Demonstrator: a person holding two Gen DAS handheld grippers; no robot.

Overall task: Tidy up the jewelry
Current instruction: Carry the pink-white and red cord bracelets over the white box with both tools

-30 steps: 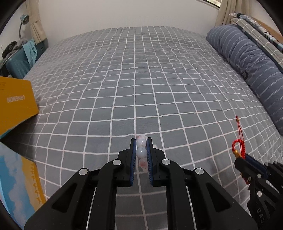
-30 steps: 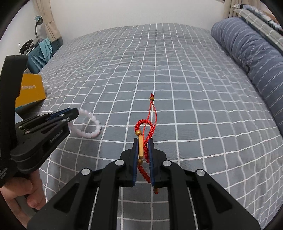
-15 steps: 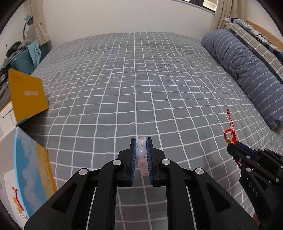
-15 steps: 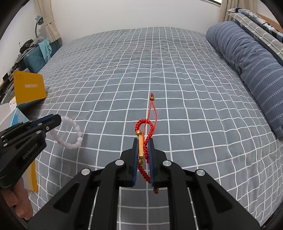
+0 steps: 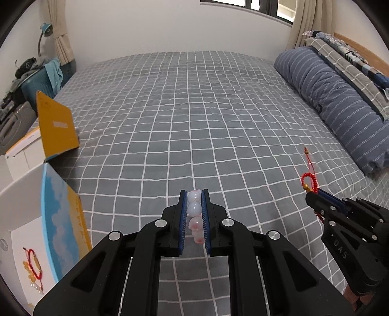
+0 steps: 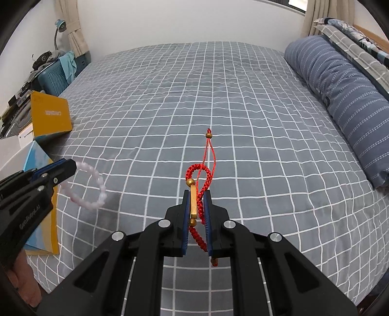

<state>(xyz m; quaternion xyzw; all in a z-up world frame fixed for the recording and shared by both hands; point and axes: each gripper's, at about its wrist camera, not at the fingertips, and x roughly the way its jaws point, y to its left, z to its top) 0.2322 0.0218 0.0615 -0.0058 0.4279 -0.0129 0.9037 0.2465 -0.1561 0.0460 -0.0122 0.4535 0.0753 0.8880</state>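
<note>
A wide bed (image 5: 194,109) under a grey cover with a white grid fills the room, with a rolled blue striped duvet (image 5: 340,102) along its right side. Behind it stand a plain white wall (image 5: 158,26), beige curtains (image 5: 60,29) and a dark-framed window (image 5: 267,4). A teal desk lamp (image 6: 59,26) rises over a cluttered teal crate (image 6: 54,77) at the left.

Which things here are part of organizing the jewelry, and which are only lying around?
Part of the job: pink bead bracelet, red cord bracelet, open white box holding jewelry.
Lying around: striped pillow, yellow box lid, desk lamp.
</note>
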